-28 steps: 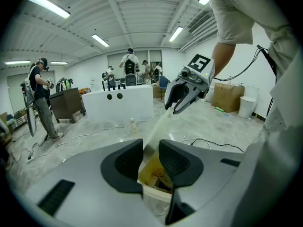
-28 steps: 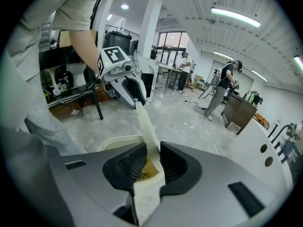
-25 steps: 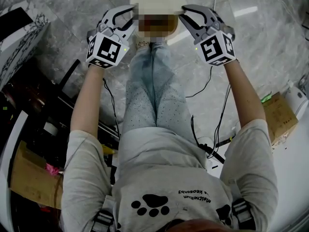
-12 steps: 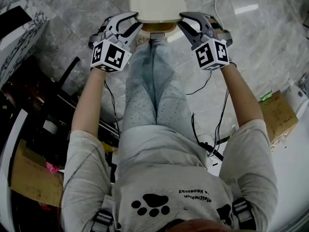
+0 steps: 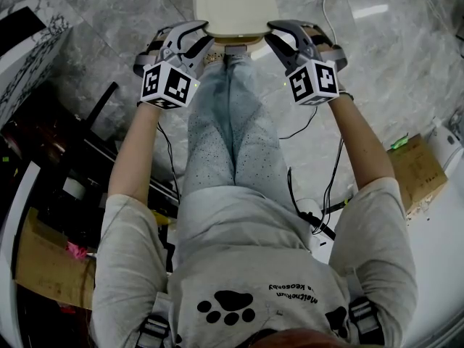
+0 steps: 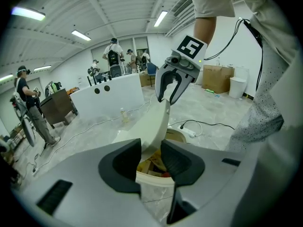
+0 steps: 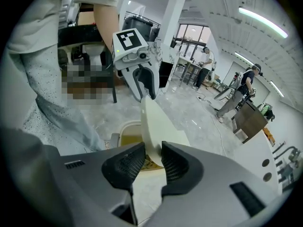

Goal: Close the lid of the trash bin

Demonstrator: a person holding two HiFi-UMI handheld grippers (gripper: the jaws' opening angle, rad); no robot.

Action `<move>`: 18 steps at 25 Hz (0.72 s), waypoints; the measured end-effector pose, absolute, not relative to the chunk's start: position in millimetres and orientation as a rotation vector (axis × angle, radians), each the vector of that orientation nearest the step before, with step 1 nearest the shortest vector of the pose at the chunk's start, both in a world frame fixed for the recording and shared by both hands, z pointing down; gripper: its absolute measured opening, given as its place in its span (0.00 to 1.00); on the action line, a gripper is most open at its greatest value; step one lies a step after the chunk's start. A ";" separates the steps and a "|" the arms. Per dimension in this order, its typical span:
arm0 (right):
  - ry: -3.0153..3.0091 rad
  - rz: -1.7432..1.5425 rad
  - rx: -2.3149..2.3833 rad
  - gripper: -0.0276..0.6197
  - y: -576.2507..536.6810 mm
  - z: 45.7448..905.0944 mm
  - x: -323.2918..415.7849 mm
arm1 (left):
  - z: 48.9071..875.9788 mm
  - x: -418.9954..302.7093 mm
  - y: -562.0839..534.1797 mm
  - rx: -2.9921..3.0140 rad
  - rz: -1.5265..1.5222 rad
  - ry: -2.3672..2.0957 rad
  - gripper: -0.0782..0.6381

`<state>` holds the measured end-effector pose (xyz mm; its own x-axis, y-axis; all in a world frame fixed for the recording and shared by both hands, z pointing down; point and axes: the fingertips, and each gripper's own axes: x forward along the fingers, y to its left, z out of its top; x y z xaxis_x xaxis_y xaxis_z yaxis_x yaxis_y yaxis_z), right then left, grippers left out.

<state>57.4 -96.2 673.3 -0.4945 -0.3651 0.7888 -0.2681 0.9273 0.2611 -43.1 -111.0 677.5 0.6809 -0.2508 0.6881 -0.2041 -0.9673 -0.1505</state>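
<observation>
The floor (image 5: pixel 406 56) right of the trash bin (image 6: pixel 179 136) is bare stone, crossed only by thin cables (image 5: pixel 336 167); passage is free there. Left of the bin, a white marbled unit (image 5: pixel 29 56) and dark furniture (image 5: pixel 51 158) narrow the way. The person's legs (image 5: pixel 228 129) block the near side. The tilted lid (image 5: pixel 235 4) overhangs the bin's mouth. A cardboard box (image 5: pixel 415 169) stands well apart at the right.

Small upside-down print (image 5: pixel 293 293) on the shirt (image 5: pixel 239 256) beside a paw print (image 5: pixel 228 307), illegible.
</observation>
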 end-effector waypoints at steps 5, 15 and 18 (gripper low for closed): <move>-2.101 -0.144 0.421 0.23 -86.7 682.9 55.2 | 687.9 -45.1 -101.5 -2.790 -1.203 0.353 0.31; -2.066 -0.164 0.381 0.24 -72.2 701.4 53.6 | 705.4 -46.5 -87.6 -2.745 -1.281 0.311 0.31; -2.059 -0.176 0.368 0.24 -67.1 708.7 52.9 | 712.9 -47.3 -83.2 -2.720 -1.305 0.306 0.32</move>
